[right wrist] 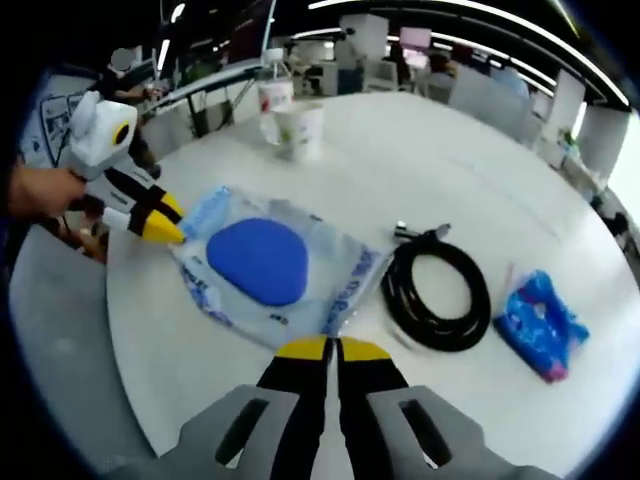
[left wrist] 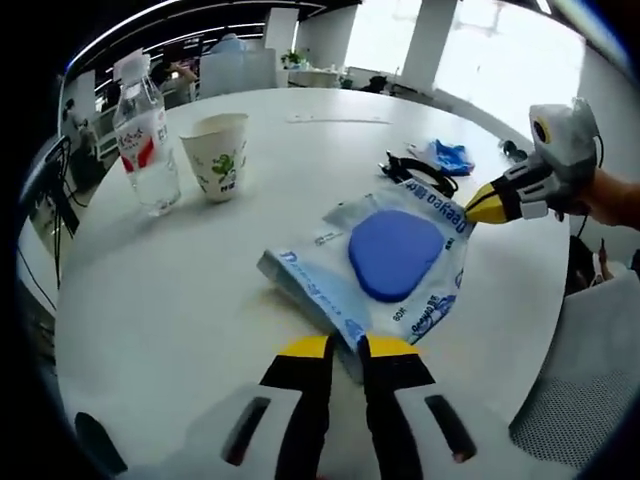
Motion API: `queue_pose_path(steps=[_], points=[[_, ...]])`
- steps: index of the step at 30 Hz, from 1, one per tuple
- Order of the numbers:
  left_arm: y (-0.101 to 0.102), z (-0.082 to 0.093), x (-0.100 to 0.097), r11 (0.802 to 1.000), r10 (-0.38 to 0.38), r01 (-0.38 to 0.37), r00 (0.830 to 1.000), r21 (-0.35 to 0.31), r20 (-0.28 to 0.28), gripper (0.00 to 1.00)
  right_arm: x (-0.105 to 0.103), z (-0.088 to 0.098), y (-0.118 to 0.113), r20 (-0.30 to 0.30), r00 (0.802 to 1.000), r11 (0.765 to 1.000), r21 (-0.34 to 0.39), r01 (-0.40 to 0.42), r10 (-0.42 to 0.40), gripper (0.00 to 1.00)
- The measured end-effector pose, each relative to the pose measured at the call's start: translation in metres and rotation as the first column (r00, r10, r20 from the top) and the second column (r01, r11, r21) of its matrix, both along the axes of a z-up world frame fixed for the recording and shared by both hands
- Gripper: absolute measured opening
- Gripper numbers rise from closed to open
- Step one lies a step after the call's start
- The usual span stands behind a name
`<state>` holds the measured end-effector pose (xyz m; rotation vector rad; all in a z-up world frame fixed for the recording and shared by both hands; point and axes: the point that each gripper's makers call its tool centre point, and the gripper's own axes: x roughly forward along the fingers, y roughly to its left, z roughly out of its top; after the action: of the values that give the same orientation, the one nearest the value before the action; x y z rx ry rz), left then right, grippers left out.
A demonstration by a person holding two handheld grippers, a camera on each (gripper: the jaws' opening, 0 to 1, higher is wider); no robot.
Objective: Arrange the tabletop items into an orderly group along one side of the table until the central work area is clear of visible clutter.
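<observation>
Wipes packet (left wrist: pixel 392 262): pinched at opposite edges by left gripper (left wrist: pixel 345 345) and right gripper (right wrist: pixel 331 343), both closed on it, apparently for a 2-handed shift toward bottle (left wrist: pixel 145 135) and cup (left wrist: pixel 220 155).

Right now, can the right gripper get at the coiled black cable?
Probably not yet: the right gripper is shut on the wipes pack. The black cable lies beside it on bare table, so after release the way looks free.
</observation>
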<state>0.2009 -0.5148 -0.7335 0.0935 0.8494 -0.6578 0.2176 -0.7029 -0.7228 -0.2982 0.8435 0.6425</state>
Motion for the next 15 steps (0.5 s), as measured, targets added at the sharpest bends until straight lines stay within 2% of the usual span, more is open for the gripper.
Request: queue_pose_path(steps=[5,11,15], points=[[0.0021,-0.0013,0.0033,1.0,0.017,-0.017,1.0,0.005,0.001,0.14,0.001,-0.0013,0.0,-0.013,1.0,1.0,0.008,0.0,0.0,0.0],[0.0024,-0.0016,0.0051,0.999,0.031,-0.031,0.999,0.007,0.006,0.18,0.0037,-0.0005,0.001,0.009,1.0,1.0,0.01,-0.024,0.023,0.04],[0.0018,-0.003,0.004,0.999,0.034,-0.034,0.999,0.006,-0.005,0.17,0.0026,-0.0032,0.0011,0.0,1.0,1.0,0.014,-0.026,0.026,0.09]])
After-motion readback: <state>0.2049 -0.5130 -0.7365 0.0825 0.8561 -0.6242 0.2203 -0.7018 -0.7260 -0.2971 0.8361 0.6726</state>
